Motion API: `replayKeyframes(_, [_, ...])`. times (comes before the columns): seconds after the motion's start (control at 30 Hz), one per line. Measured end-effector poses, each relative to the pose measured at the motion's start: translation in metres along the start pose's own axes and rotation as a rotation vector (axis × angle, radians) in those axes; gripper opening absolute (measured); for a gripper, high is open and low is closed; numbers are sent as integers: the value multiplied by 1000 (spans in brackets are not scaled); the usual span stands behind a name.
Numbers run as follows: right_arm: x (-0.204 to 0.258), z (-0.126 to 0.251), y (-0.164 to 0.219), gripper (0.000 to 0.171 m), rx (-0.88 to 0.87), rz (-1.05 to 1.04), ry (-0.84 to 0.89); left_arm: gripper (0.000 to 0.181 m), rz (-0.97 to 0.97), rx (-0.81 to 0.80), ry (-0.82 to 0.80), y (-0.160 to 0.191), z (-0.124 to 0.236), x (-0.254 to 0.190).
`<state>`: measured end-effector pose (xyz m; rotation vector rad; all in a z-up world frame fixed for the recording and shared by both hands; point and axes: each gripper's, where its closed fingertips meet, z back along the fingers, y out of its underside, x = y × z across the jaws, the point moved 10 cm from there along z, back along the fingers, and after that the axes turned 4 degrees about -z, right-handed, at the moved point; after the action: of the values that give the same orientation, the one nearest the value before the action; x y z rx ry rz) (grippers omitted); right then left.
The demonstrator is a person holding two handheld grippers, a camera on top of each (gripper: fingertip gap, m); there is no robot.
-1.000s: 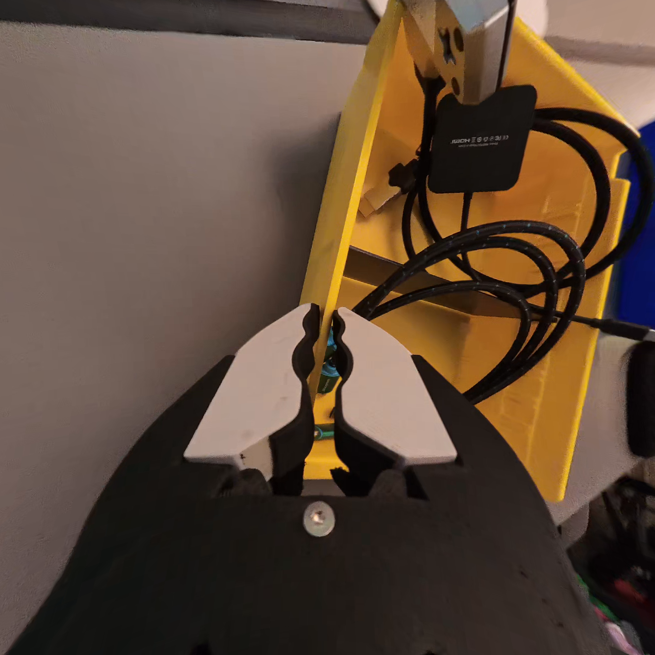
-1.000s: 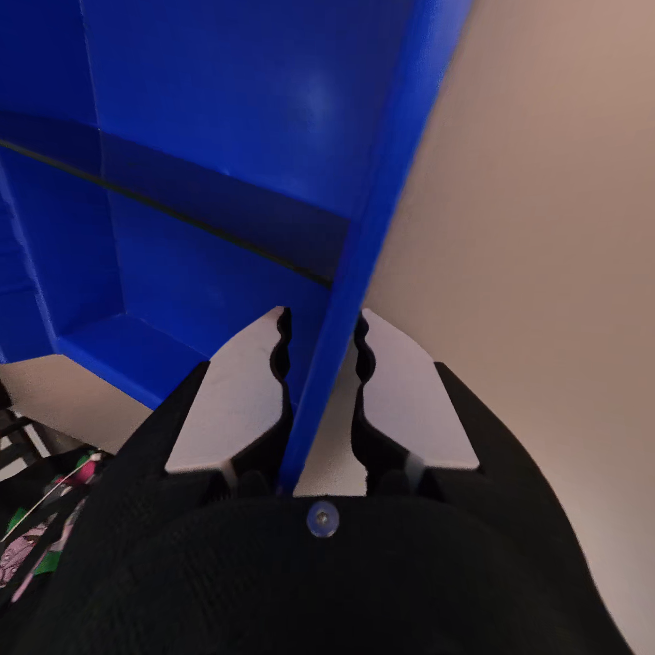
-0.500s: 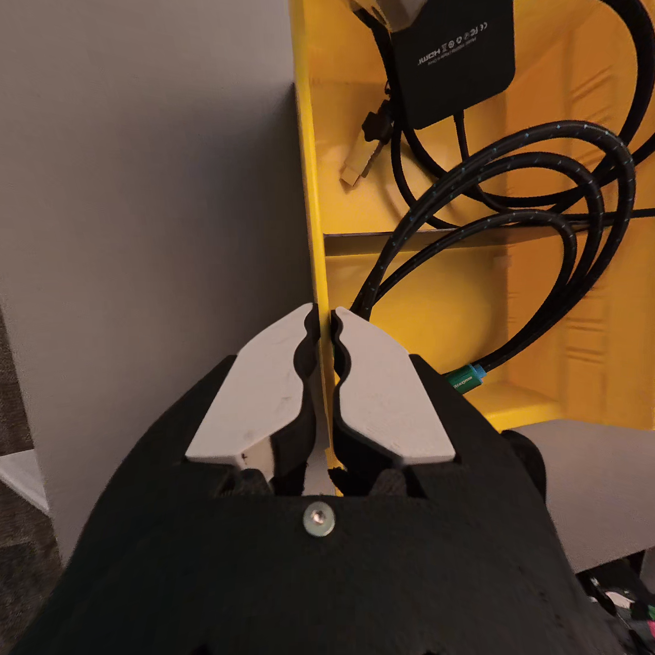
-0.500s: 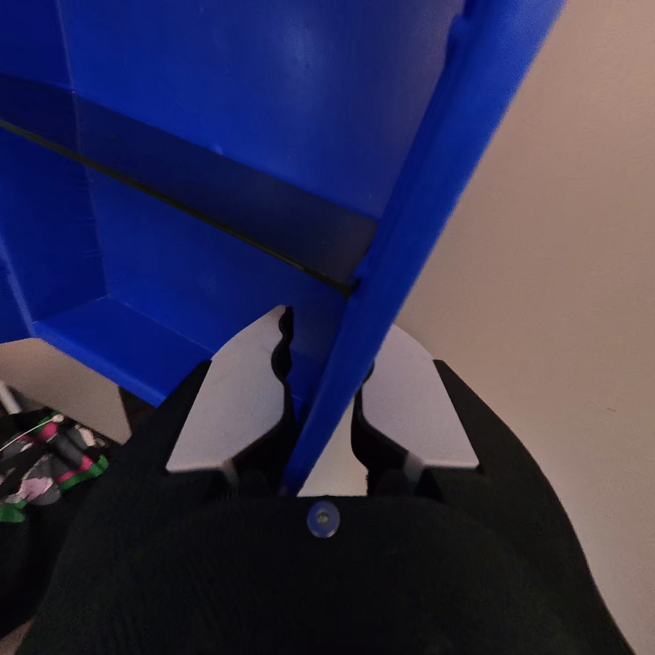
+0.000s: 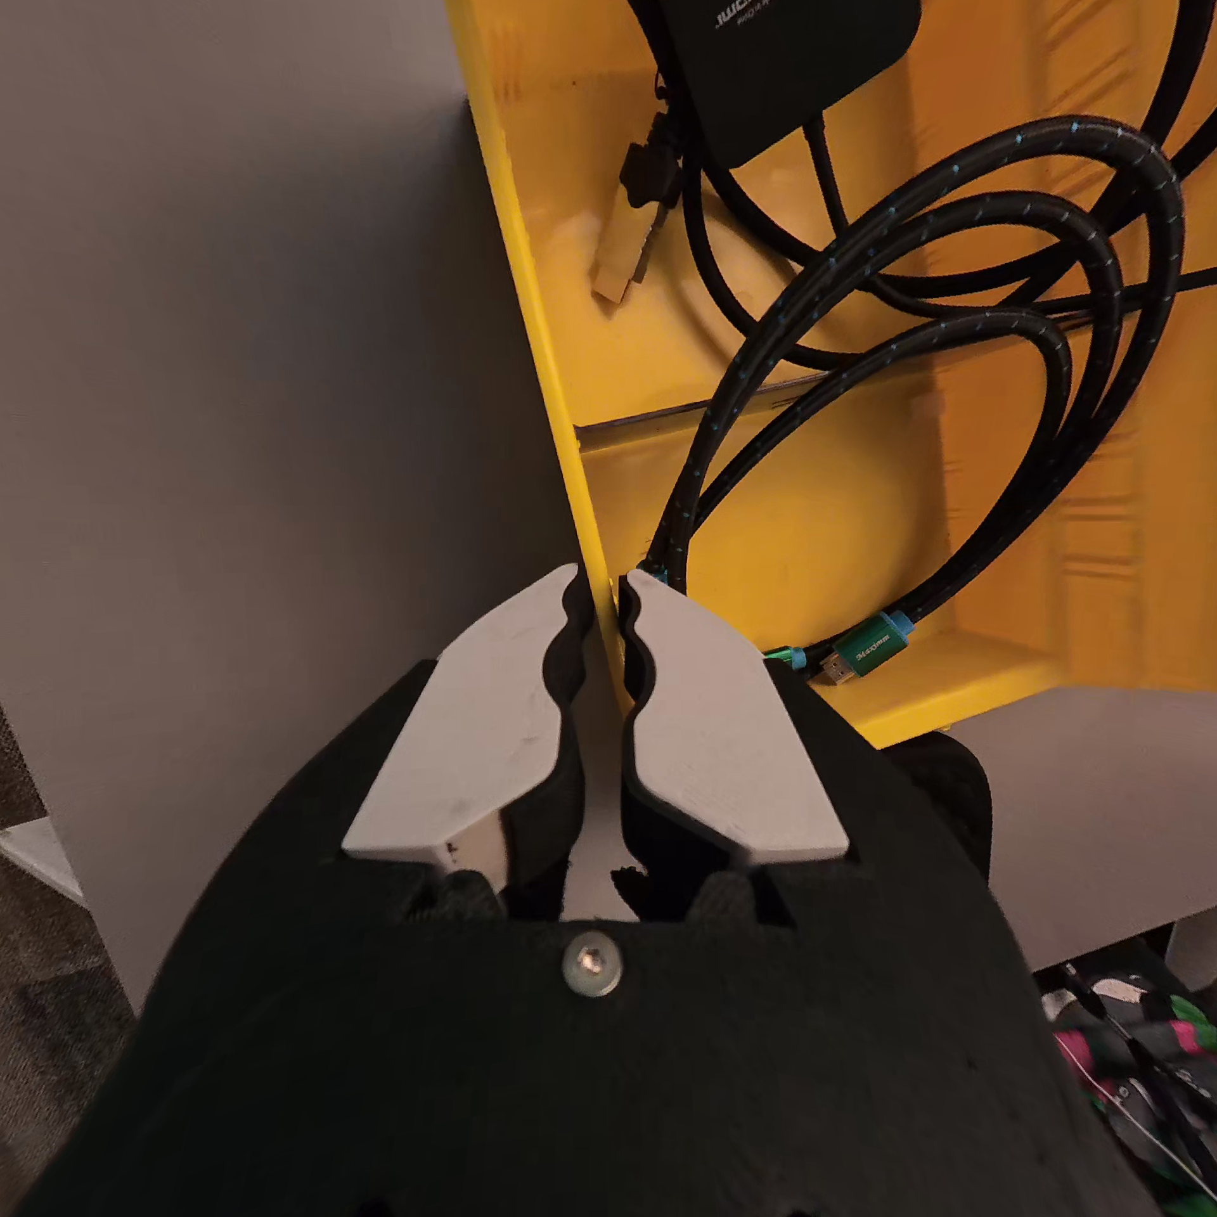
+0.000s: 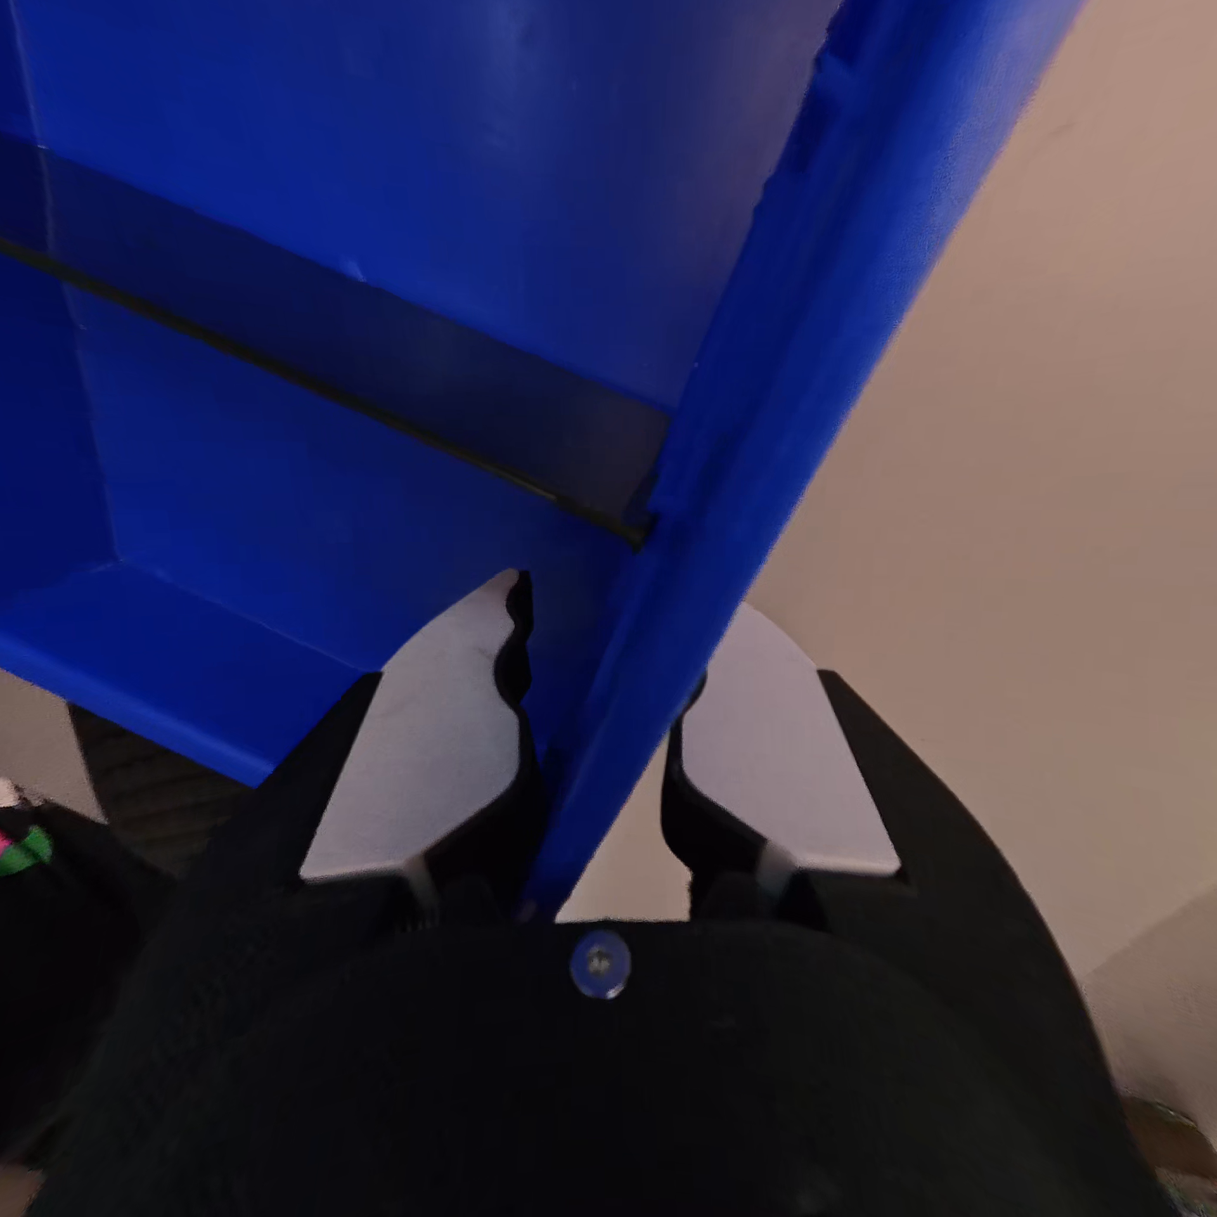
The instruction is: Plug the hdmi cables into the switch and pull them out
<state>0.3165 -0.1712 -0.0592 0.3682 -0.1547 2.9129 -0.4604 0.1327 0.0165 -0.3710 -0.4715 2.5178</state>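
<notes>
A yellow bin (image 5: 527, 263) holds the black HDMI switch (image 5: 790, 66) at the top edge of the left wrist view. Black braided HDMI cables (image 5: 988, 230) coil below it, loose. One green plug (image 5: 869, 649) lies in the bin's near corner, and a second green end (image 5: 784, 656) sits beside my finger. A thin cable's gold-tipped plug (image 5: 625, 263) lies near the left wall. My left gripper (image 5: 600, 579) is shut on the yellow bin's left wall. My right gripper (image 6: 625, 593) grips the right wall of an empty blue bin (image 6: 395, 197).
Both bins are over a grey table (image 5: 230, 329), beige in the right wrist view (image 6: 1021, 461). The blue bin has a dark divider (image 6: 329, 369) across it. Pink and green clutter (image 5: 1152, 1054) lies on the floor past the table's near edge. About 80 centimeters separates my left fingertips from my right.
The yellow bin has swung in my left gripper, and the cables and green plugs have slid toward its near corner. The blue bin's wall leans further right between the right fingers.
</notes>
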Motion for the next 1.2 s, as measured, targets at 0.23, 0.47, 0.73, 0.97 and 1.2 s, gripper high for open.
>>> replayKeyframes(0.23, [4, 9, 0, 56, -101, 62, 178, 6, 107, -92, 42, -4, 8, 6])
replayKeyframes(0.47, [44, 91, 17, 51, -624, 194, 421, 22, -107, -440, -142, -24, 61, -22])
replayKeyframes(0.73, [201, 185, 36, 50, -1520, 487, 479, 49, -605, -649, -330, -64, 24, -94])
replayKeyframes(0.97, [299, 203, 19, 49, -1607, 766, 204, 40, -681, -391, -381, -68, -27, -89])
replayKeyframes(1.2, [296, 168, -4, 41, -1500, 771, 52, 15, -686, -336, -293, -63, -33, -85])
